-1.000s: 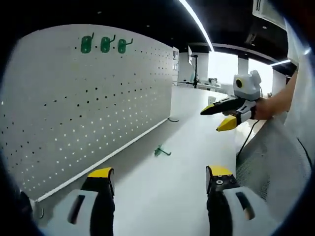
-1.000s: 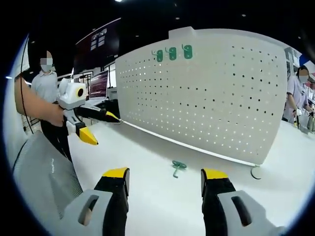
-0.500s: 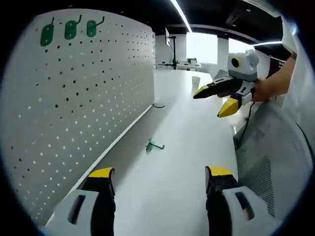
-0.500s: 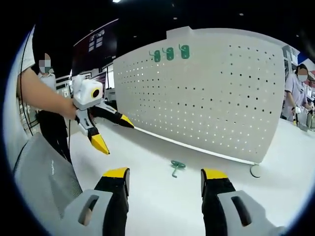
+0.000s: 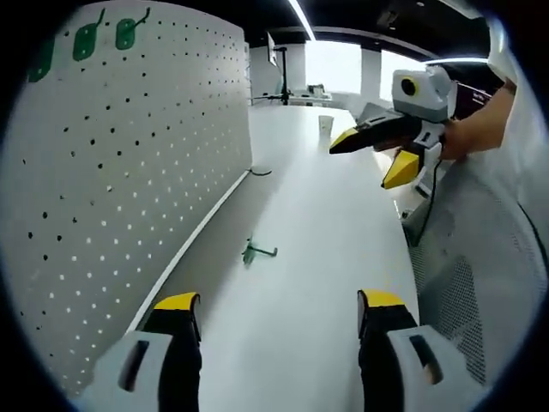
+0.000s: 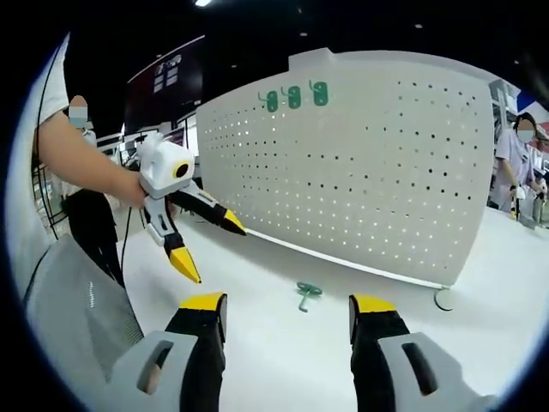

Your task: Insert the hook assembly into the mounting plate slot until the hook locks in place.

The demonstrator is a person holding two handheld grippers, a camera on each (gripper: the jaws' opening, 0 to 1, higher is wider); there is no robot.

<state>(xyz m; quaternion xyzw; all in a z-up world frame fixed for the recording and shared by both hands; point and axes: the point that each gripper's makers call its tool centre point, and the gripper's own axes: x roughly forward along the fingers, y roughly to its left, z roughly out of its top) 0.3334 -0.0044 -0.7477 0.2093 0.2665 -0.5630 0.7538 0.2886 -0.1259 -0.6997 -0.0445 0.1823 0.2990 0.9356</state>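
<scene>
Pre-grasp stage: nothing had been picked up. The green hook assembly (image 5: 255, 252) lay loose on the white table (image 5: 309, 283), centre-left of the left gripper view, just off the base of the pegboard mounting plate (image 5: 129, 172). In the right gripper view it (image 6: 307, 293) sat low centre, near the plate's bottom edge (image 6: 360, 172), between and beyond that view's own jaws.

Left gripper (image 5: 279, 322): jaws stood apart at the bottom of its view, nothing between them. It showed at left of the right gripper view (image 6: 206, 242), held in the person's hand (image 6: 129, 184), yellow tips spread and pointing down toward the table, apart from the hook.

Right gripper (image 6: 287, 322): jaws apart, empty, lined up roughly on the hook. It appeared at upper right of the left gripper view (image 5: 377, 154), tips spread, above the table.

Three green hooks (image 6: 294, 96) were already hung along the top of the plate, upper centre of the right gripper view; two of them plus part of a third showed at upper left of the left gripper view (image 5: 107, 36).

Judgement: the step in hand was the approach to the loose hook. The next move called for lowering one gripper over it and clamping on its body so the insertion end stayed free. Which end that was, I couldn't tell at this size. After that: carry to a free slot, push until it locks.
</scene>
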